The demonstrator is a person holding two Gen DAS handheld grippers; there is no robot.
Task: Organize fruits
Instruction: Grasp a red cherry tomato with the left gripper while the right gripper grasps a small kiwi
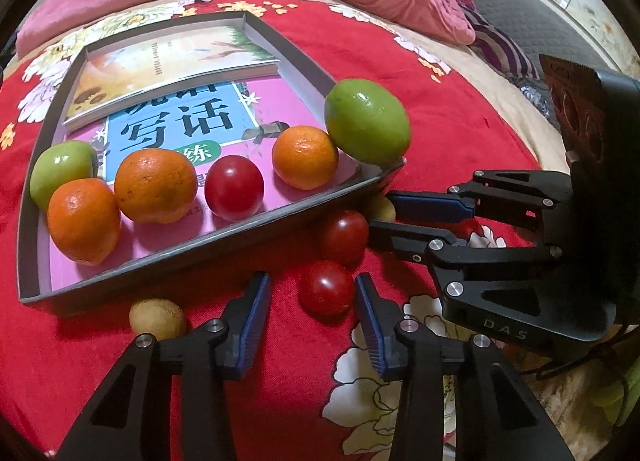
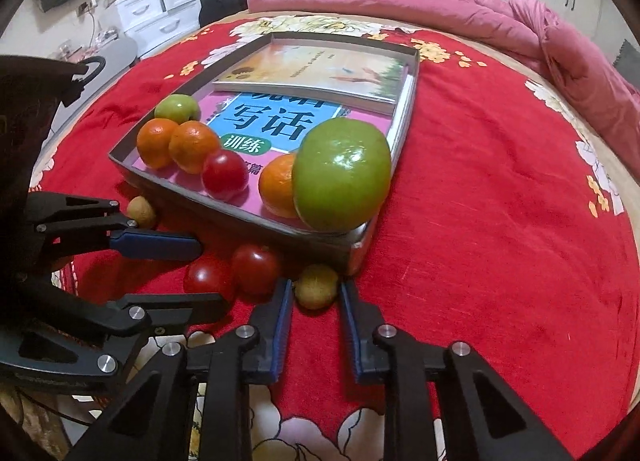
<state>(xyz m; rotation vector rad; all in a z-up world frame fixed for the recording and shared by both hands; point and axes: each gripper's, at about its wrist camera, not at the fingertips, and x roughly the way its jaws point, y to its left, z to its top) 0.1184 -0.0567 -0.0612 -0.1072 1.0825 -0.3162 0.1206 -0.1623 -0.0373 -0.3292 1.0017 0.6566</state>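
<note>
1. Tray [image 1: 240, 227] on bed holds six fruits: two green, three oranges, one tomato [image 1: 234, 187].
2. Outside, against the tray: two tomatoes, two small brown fruits.
3. Left tongs [image 1: 312, 293] straddle tomato [image 1: 326, 287], partly open, not pressing.
4. Right tongs [image 2: 316, 293] closed on brown fruit [image 2: 316, 287].

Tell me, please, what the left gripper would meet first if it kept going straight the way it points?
Most likely the red tomato lying between the left gripper fingers on the red bedspread; depth is hard to judge.

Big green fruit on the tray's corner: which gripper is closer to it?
Right. The right gripper sits just in front of the big green fruit, closed on a small tan fruit; the left gripper is farther back, around a red tomato.
</note>
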